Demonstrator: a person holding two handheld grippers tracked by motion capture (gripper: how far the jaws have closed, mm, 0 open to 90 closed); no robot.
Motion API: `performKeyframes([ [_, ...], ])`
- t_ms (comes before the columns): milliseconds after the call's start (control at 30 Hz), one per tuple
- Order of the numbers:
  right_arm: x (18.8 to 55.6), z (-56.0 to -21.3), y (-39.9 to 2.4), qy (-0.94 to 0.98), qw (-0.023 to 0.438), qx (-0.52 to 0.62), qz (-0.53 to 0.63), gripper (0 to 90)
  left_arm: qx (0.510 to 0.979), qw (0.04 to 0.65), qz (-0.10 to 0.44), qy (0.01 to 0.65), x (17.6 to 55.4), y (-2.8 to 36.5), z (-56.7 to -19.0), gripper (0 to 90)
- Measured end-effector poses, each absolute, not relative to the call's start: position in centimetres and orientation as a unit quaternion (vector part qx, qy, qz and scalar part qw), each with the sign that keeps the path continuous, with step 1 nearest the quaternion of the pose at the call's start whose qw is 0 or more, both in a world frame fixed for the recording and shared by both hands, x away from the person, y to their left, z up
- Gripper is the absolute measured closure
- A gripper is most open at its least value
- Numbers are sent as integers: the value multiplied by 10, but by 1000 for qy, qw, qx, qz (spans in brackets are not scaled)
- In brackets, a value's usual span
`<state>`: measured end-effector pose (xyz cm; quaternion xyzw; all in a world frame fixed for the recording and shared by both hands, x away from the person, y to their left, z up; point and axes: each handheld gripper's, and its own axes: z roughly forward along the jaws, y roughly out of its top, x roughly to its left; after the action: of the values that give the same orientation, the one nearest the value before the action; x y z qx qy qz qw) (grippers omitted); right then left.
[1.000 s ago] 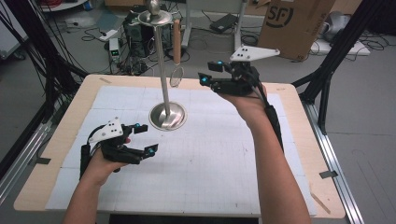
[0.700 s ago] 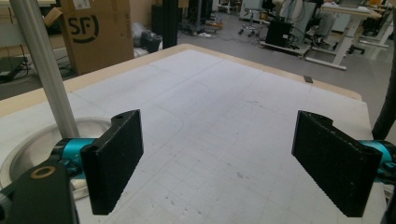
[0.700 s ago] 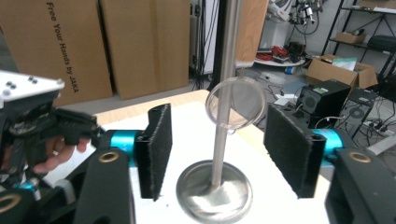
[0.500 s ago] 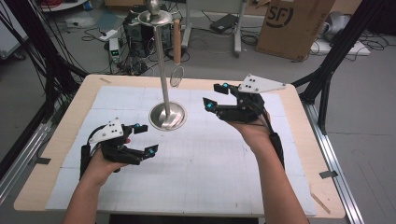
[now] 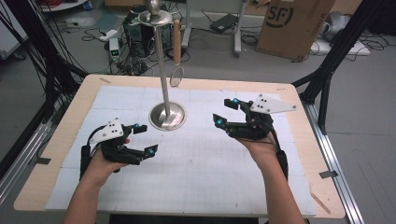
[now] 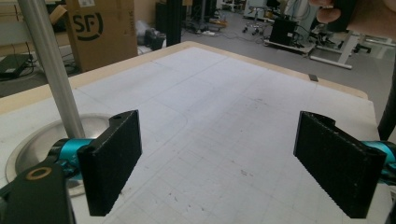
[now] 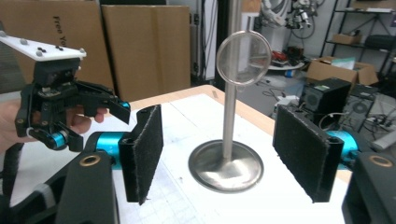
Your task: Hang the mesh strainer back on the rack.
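Observation:
A steel stand [image 5: 167, 115] with a round base and a tall pole rises at the back middle of the white mat. A small round mesh strainer [image 5: 176, 74] with a wooden handle hangs from the stand's top disc. My left gripper [image 5: 144, 138] hovers open and empty over the mat, in front and to the left of the base. My right gripper [image 5: 222, 111] is open and empty, to the right of the base. In the left gripper view the pole [image 6: 51, 70] stands just beyond the left jaw. The right gripper view frames the base [image 7: 227, 165] and strainer [image 7: 243, 51] between its jaws.
The white gridded mat [image 5: 201, 163] covers a wooden table [image 5: 308, 154] with metal rails along both sides. A cardboard box [image 5: 294, 25], cables and equipment lie on the floor beyond the far edge. Black frame posts stand at the far corners.
My right gripper has drawn back from near the hanging strainer toward the person and come lower over the mat. The left gripper has stayed put.

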<state>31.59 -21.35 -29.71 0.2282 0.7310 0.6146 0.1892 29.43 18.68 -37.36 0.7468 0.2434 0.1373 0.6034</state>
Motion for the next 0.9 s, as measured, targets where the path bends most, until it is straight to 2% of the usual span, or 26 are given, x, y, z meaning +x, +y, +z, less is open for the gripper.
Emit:
performKeyframes([
  [167,302,-314,-223,726,207,234,613,310,747,605,136,240,294,185,-374,157],
  [900,291,-362,-245,716,194,267,615,270,751,601,138,238,291,182,-381,154],
])
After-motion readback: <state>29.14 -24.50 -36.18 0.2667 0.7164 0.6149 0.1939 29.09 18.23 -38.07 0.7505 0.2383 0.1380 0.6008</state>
